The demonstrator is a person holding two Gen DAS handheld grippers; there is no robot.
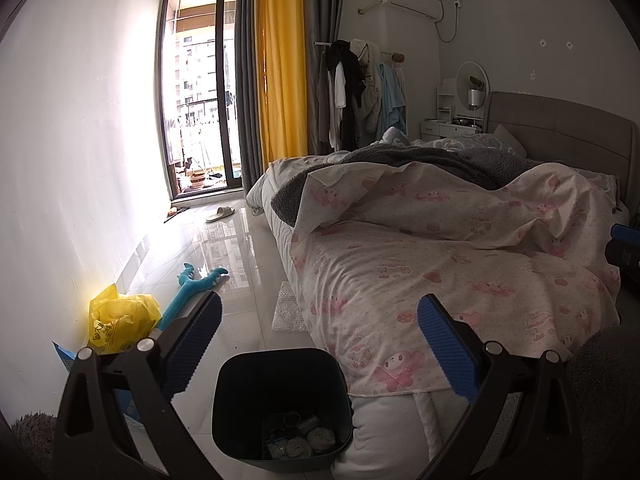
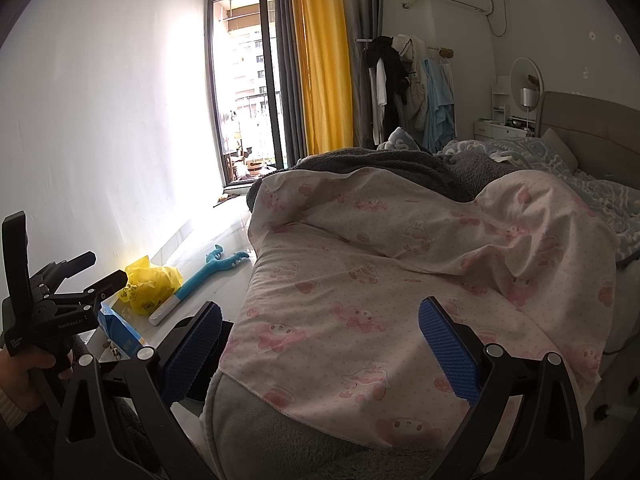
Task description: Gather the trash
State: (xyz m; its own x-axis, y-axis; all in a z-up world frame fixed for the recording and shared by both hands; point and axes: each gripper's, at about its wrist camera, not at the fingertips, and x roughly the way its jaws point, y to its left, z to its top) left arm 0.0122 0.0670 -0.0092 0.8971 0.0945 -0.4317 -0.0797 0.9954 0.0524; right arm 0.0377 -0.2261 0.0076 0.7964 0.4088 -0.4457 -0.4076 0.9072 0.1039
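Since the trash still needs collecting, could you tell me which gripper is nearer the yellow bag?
Left. The left gripper hovers beside the yellow bag; the right gripper is over the bed.

Left gripper [image 1: 319, 344] held level, 2 blue-padded fingers [image 1: 196, 344] spread wide, empty. Right gripper [image 2: 320, 346] likewise parted, empty. Hand [image 2: 24, 380] gripping left handle.

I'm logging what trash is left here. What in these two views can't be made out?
- Black bin, left wrist view: contents dim, items unidentifiable.
- Same bin, right wrist view: mostly hidden behind the right tool and bed.
- Blue packet: cut off by the left tool.
- Yellow bag: contents hidden.
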